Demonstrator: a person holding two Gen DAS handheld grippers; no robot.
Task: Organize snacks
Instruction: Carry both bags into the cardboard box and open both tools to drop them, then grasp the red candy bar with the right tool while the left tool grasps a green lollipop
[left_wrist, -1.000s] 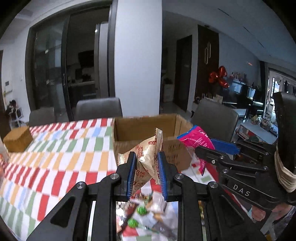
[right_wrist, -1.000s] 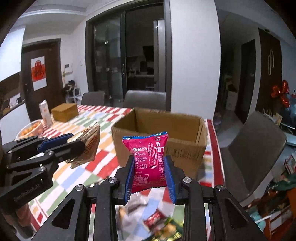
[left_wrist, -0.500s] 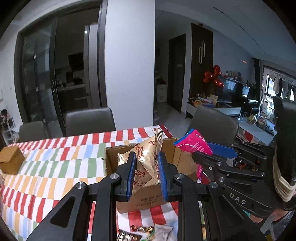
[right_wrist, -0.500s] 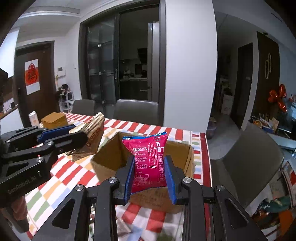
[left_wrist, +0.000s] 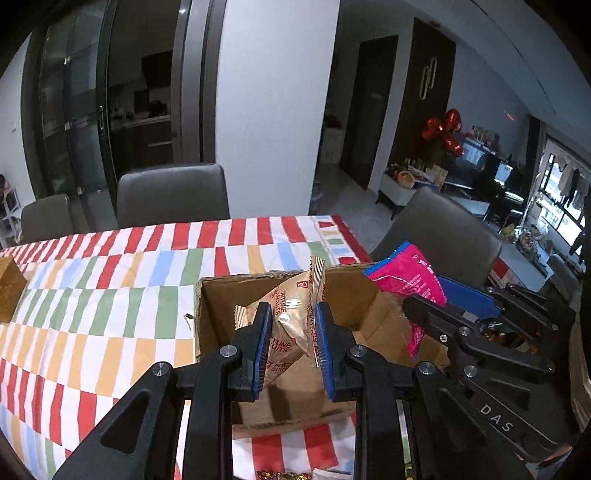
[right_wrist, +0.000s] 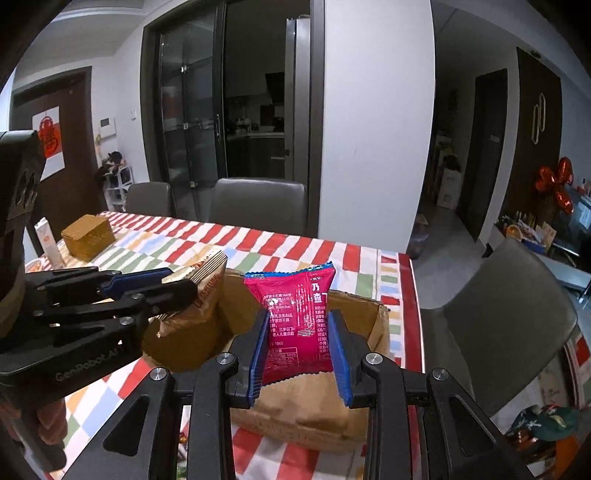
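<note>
My left gripper (left_wrist: 293, 325) is shut on a tan biscuit packet (left_wrist: 291, 314) and holds it over the open cardboard box (left_wrist: 218, 314). My right gripper (right_wrist: 299, 332) is shut on a pink snack packet (right_wrist: 295, 314) and holds it over the same box (right_wrist: 373, 325), to the right of the left gripper (right_wrist: 177, 291). The pink packet (left_wrist: 406, 280) and right gripper (left_wrist: 436, 306) also show in the left wrist view. The box stands on a striped tablecloth (left_wrist: 110, 295).
A tan box (right_wrist: 86, 236) and a white carton (right_wrist: 48, 240) stand far left on the table. Grey chairs (right_wrist: 258, 203) line the far side, another chair (right_wrist: 509, 314) is at the right end. Loose snacks (left_wrist: 280, 474) lie at the near edge.
Both grippers have risen and moved forward with their packets, from in front of the box to above its opening. The loose snacks below have dropped out of most of the view.
</note>
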